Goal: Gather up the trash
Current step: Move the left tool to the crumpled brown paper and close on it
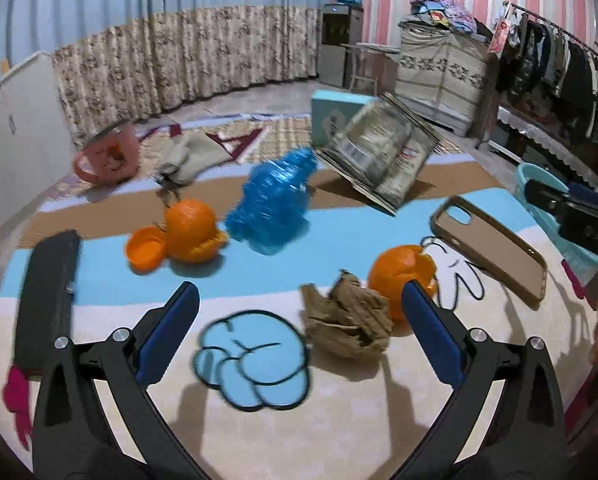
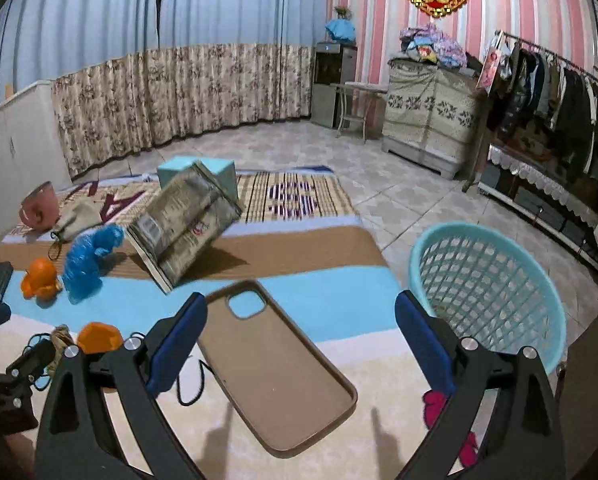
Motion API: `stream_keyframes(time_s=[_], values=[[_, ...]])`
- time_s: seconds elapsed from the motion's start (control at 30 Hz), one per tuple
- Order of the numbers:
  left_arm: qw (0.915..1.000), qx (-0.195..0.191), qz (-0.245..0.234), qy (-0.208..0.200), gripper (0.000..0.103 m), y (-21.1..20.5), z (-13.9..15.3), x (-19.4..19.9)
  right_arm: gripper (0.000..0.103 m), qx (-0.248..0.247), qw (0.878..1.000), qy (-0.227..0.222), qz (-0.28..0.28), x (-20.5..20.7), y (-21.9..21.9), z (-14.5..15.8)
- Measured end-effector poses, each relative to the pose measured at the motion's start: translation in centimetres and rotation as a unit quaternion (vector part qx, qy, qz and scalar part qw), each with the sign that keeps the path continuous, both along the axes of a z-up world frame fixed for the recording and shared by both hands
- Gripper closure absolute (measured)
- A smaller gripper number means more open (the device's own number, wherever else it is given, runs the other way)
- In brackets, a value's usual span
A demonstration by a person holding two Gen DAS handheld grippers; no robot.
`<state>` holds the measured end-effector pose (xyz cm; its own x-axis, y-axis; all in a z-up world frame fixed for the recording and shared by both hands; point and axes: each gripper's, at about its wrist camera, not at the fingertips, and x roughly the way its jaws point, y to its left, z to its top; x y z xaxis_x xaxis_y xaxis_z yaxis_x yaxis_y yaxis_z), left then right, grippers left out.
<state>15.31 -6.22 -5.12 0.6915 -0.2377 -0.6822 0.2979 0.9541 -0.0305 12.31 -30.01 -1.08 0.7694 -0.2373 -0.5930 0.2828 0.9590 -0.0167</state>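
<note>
My left gripper [image 1: 299, 312] is open above the rug. A crumpled brown paper wad [image 1: 345, 326] lies between its fingers, nearer the right one. An orange peel [image 1: 399, 276] lies just behind the wad, and another peeled orange [image 1: 187, 236] sits farther left. A crushed blue plastic bottle [image 1: 273, 204] and an empty snack bag [image 1: 379, 152] lie beyond. My right gripper [image 2: 301, 328] is open and empty over a brown phone case [image 2: 275, 368]. A light-blue mesh basket [image 2: 487, 288] stands on the floor to its right.
A pink mug [image 1: 107, 156], a beige pouch [image 1: 191, 156] and a teal box [image 1: 335, 112] sit at the rug's far side. A black case [image 1: 47, 300] lies at the left. A cabinet [image 2: 427, 120] and a clothes rack [image 2: 551, 92] line the right wall.
</note>
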Motion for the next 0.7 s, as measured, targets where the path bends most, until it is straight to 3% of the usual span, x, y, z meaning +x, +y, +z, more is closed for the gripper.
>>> stream_keyframes(time_s=[0.1, 0.27, 0.4, 0.7], values=[[0.9998, 0.001, -0.008, 0.016, 0.008, -0.5, -0.8, 0.4, 0.01, 0.007, 1.0, -0.003, -0.003, 0.1, -0.4, -0.1], [0.9982, -0.029, -0.032, 0.042, 0.032, -0.3, -1.5, 0.8, 0.01, 0.006, 1.0, -0.003, 0.006, 0.9, -0.1, -0.2], [0.9962, -0.043, -0.055, 0.052, 0.056, -0.6, -1.5, 0.8, 0.01, 0.015, 1.0, 0.0, 0.02, 1.2, 0.6, -0.4], [0.9995, -0.009, -0.024, 0.018, 0.058, 2.1, 0.8, 0.8, 0.01, 0.016, 0.998, -0.003, 0.054, 0.9, 3.0, -0.4]])
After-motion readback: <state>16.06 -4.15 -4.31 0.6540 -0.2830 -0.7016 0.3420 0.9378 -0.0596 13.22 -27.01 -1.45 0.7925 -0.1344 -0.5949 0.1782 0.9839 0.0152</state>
